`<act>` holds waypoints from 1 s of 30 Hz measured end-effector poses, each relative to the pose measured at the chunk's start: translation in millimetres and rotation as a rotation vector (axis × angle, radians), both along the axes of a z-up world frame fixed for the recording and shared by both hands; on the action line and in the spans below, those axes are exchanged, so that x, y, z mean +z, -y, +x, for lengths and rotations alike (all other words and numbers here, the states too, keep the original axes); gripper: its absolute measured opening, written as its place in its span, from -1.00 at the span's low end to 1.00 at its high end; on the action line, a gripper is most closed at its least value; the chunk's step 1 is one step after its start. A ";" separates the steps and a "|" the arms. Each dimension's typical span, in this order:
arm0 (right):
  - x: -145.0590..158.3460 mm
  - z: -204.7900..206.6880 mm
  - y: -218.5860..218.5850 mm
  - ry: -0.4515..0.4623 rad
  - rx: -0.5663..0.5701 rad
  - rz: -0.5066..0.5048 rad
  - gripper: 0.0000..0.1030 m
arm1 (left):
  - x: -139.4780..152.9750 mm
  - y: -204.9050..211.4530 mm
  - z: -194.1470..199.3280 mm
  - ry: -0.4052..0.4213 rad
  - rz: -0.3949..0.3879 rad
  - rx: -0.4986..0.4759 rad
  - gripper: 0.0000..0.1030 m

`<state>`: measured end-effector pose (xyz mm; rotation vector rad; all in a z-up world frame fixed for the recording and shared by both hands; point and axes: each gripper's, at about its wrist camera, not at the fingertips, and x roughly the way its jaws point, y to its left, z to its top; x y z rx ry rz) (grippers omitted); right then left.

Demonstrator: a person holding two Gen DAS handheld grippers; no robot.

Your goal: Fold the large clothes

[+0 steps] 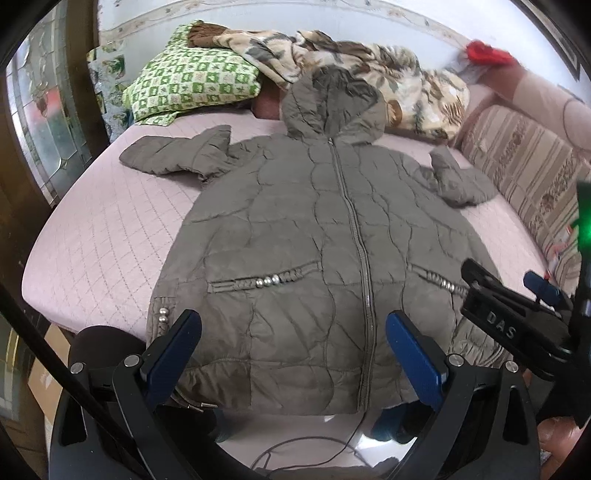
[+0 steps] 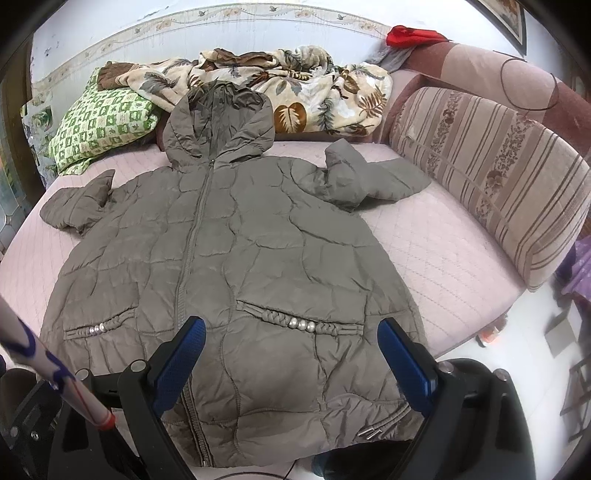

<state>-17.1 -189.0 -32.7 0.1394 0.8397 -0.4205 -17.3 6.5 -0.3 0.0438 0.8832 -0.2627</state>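
A grey-brown quilted hooded jacket [image 1: 303,229] lies flat, front up and zipped, on a pink quilted bed [image 1: 92,251]; the right wrist view shows the same jacket [image 2: 236,266] with both sleeves bent near the shoulders and the hood toward the wall. My left gripper [image 1: 293,343] hovers open over the jacket's hem, left of the zipper. My right gripper [image 2: 291,354] is open above the right pocket and hem. Nothing sits between either pair of blue pads. The right gripper's body [image 1: 517,317] shows at the right edge of the left wrist view.
A green checked pillow [image 1: 192,85] and a leaf-print blanket [image 2: 295,88] are piled at the bed's far end. A striped bolster [image 2: 498,184] runs along the right side. A red cloth [image 2: 410,35] sits on the headboard. Cables [image 1: 314,450] lie on the floor below the hem.
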 end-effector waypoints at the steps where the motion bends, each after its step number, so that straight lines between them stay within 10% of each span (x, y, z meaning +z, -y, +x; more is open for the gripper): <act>1: 1.8 -0.9 -0.1 0.005 0.001 -0.004 0.87 | 3.8 -4.9 0.4 0.012 -0.026 0.007 0.93; 16: 100.1 -16.3 -0.4 0.134 0.131 0.108 0.87 | 104.3 -88.0 11.1 0.283 -0.082 0.265 0.94; 22: 214.8 -37.9 8.3 0.288 0.272 0.296 0.87 | 187.0 -131.7 -4.8 0.485 -0.080 0.319 0.94; 30: 406.4 -92.4 23.3 0.554 0.274 0.217 0.88 | 316.1 -186.2 -26.2 0.655 -0.100 0.329 0.94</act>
